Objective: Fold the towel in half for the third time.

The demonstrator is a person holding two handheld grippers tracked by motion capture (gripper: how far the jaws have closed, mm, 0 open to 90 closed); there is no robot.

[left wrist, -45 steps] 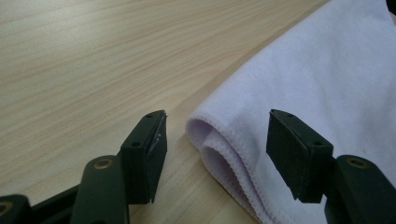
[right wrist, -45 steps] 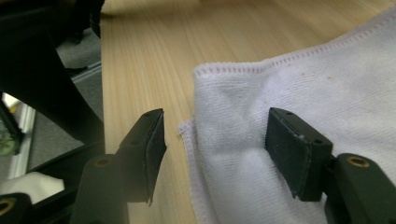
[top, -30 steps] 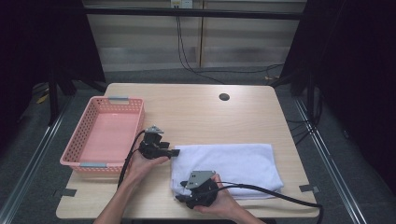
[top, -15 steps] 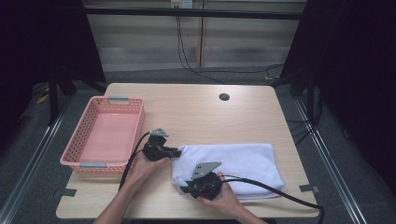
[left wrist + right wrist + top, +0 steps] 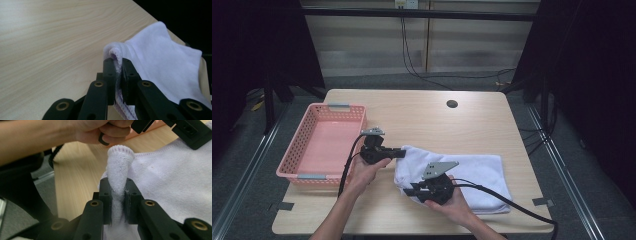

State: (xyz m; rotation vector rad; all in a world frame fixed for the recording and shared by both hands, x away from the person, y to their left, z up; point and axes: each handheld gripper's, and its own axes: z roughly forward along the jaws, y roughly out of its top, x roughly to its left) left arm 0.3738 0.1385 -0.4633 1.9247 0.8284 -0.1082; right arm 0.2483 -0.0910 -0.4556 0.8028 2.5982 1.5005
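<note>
towel [image 5: 472, 172]: white, near table's [image 5: 422, 115] front edge | left gripper [image 5: 401, 153]: just closed, pinching towel's left hem | right gripper [image 5: 411, 191]: just closed, gripper view shows bunched towel corner clamped | basket [image 5: 302, 150]: pink, left edge

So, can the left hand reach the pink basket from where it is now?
Probably yes: the left gripper, shut on the white towel, is just beside the pink basket, with bare table between them.

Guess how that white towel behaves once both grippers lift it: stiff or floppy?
Likely floppy: the white towel bunches into folds where the left gripper and right gripper pinch it. Probably light, and the looped terry seems unlikely to slip.
</note>
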